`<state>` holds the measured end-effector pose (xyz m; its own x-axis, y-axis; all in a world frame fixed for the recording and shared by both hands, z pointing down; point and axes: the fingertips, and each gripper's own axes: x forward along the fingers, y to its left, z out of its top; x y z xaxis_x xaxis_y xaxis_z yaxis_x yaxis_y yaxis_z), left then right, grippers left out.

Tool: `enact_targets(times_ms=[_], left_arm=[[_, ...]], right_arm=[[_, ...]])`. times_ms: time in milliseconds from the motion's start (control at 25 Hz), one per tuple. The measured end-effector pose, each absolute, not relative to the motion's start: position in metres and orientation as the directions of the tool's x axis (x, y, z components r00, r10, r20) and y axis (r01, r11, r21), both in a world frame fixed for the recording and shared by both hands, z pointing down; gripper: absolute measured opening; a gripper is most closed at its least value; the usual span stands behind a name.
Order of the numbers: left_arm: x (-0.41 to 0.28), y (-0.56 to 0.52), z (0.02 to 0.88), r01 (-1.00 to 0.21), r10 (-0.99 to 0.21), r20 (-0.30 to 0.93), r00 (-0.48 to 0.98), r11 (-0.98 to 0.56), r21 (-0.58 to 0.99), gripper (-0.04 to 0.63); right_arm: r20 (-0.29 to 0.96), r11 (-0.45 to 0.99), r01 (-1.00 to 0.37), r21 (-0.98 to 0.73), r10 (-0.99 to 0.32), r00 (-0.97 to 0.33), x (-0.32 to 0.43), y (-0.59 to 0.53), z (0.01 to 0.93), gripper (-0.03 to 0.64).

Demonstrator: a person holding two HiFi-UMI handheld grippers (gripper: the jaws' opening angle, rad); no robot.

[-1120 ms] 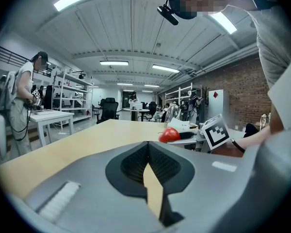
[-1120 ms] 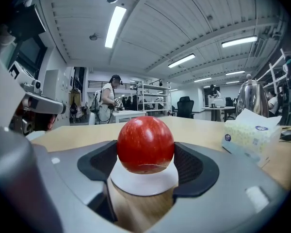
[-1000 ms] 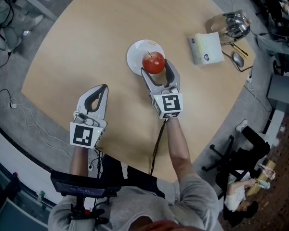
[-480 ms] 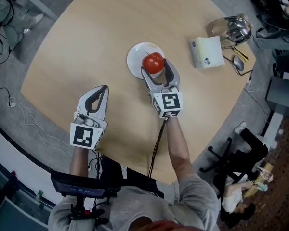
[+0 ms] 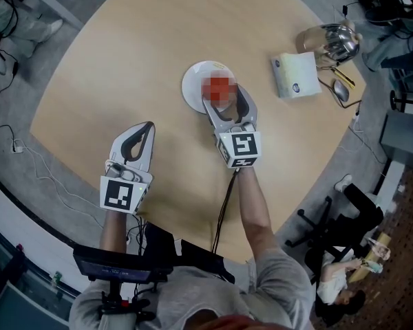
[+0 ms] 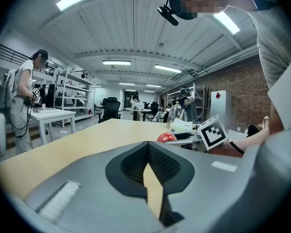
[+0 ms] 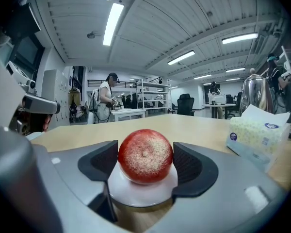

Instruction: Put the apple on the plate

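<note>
The round wooden table [image 5: 117, 53] fills most of my head view. My left gripper [image 5: 146, 128] is over its near left part, well apart from everything else; its jaws are together, pads meeting at the tips, with nothing between them. My right gripper [image 5: 222, 96] reaches out to the middle of the table, and its jaws are clamped on the apple [image 7: 145, 154], one dark pad against each side of it.

Far to the right, near the table's edge, lies a tissue pack [image 5: 294, 74], with a shiny metal kettle [image 5: 334, 38] just behind it.

The white plate [image 5: 193, 81] sits at the table's middle, just ahead of my right gripper, whose jaw tips reach over the near rim. The apple is red with a pale speckled patch facing the right gripper's camera. It is held right above the plate's near half, so low that its underside looks to meet the white surface, though I cannot tell whether it truly touches.
</note>
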<state>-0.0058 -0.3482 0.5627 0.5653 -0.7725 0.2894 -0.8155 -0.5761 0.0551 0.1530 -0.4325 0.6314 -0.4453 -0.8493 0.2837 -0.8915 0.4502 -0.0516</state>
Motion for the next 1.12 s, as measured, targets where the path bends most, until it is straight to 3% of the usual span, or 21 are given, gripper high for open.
enact_targets(times_ms=[1120], left_arm=[[-0.023,-0.331,0.546,-0.82,-0.786,0.258,0.561,-0.571,0.042,0.02]], right_arm=[[0.247,0.436,-0.9,-0.028,-0.869,-0.429,0.149,-0.421,0.605,0.36]])
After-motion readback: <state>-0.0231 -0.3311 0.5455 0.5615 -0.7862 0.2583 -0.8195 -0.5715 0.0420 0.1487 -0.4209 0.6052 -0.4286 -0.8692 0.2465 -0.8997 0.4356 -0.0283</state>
